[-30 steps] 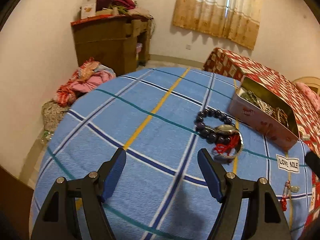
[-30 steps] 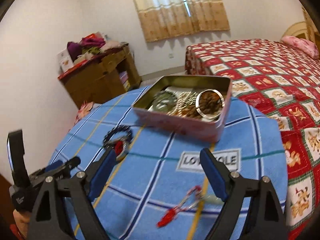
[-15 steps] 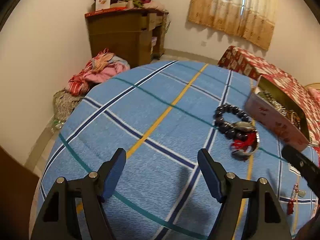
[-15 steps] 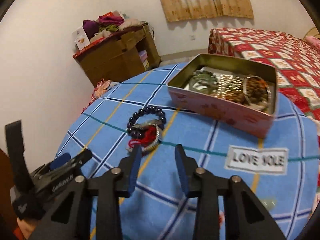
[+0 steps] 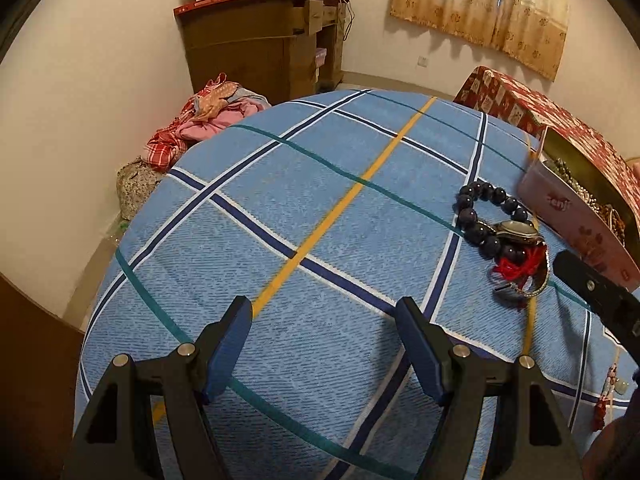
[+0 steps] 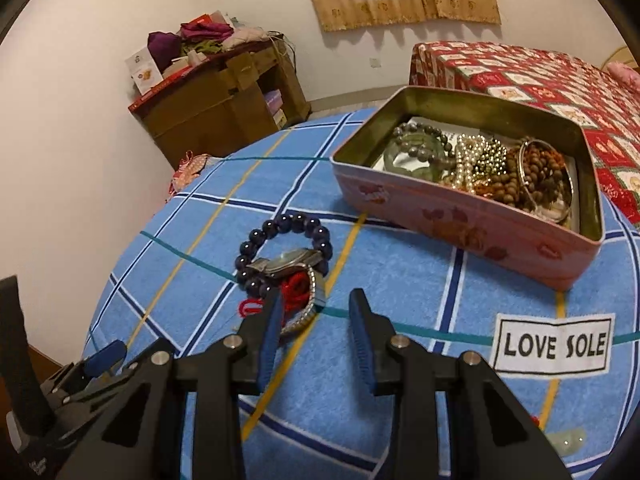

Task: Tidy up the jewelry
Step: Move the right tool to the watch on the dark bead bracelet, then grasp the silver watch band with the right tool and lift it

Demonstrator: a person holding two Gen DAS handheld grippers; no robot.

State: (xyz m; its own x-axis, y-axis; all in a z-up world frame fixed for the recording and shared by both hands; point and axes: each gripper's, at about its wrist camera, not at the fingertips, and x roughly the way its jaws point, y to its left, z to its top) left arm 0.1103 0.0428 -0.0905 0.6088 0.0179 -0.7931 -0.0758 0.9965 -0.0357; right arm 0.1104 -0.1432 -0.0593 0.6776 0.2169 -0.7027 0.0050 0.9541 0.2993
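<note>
The right gripper (image 6: 316,316) stands low over the blue checked cloth (image 6: 400,264), with its jaws drawn partly together and a clear gap left between them. The left finger's tip (image 6: 274,308) sits in front of the silver watch (image 6: 288,264) and its metal band, so it looks to be at the band's edge – whether it really touches, I cannot tell. Nothing is pinched between the two fingers; only bare cloth shows in the gap.

The watch lies across a bracelet of dark round beads (image 6: 280,228), and a tangle of red cord (image 6: 296,286) rests inside the band (all three are heaped together in one small pile). Behind this pile, a little to the right, stands the open pink tin (image 6: 460,228), which holds a green bead bracelet, pearl and gold strands, brown beads and a metal bangle. A white label reading "LOVE SOLE" (image 6: 554,344) is on the cloth in front of the tin.

The left gripper (image 5: 324,344) hovers over an empty part of the cloth with its jaws wide apart and nothing between them – the pile is to its right, well apart from its fingers. A small pendant with red cord (image 5: 608,396) lies at the right edge of that view.
</note>
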